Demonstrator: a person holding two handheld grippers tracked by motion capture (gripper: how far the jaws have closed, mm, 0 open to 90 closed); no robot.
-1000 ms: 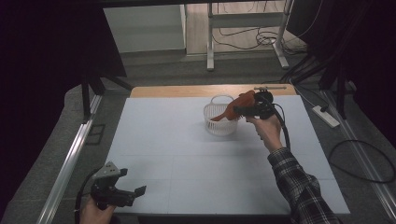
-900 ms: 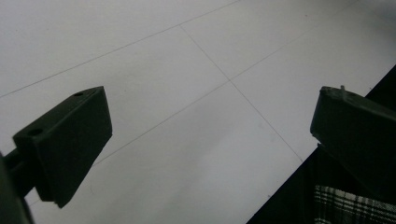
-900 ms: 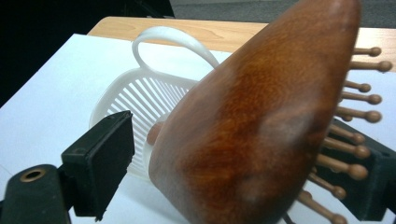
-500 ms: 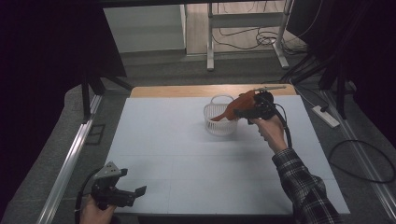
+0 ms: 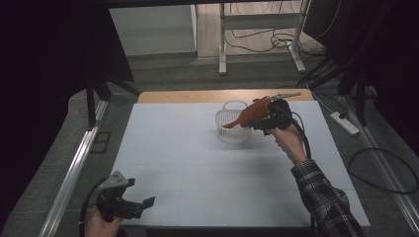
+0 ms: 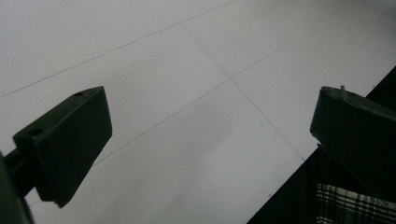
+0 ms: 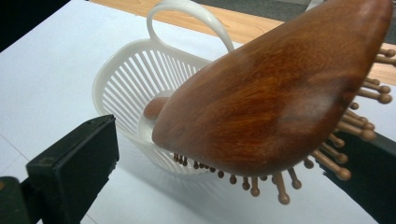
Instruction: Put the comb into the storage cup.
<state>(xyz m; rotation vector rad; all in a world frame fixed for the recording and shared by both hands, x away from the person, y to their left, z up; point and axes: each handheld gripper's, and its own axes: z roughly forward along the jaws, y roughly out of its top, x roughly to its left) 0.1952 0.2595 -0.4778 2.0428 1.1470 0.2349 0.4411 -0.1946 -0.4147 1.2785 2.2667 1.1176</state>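
A brown wooden hairbrush (image 5: 249, 114) leans with its handle down inside a small white slatted basket (image 5: 228, 129) at the far middle of the white table (image 5: 173, 148). My right gripper (image 5: 262, 118) is at the brush's head, open. In the right gripper view the brush (image 7: 275, 93) lies back up with its pins down. Its head is against the right jaw, and the left jaw stands apart from it over the basket (image 7: 126, 79). My left gripper (image 5: 141, 205) hovers open at the table's near left corner. Only bare tabletop (image 6: 187, 70) lies between its jaws.
A wooden strip (image 5: 197, 96) runs along the table's far edge. A metal rail (image 5: 74, 168) lies on the floor at the left. A white power strip (image 5: 344, 123) and cables lie at the right, and frame legs stand behind the table.
The right gripper and the brush have shifted slightly nearer and lower at the basket. The left gripper has stayed where it was.
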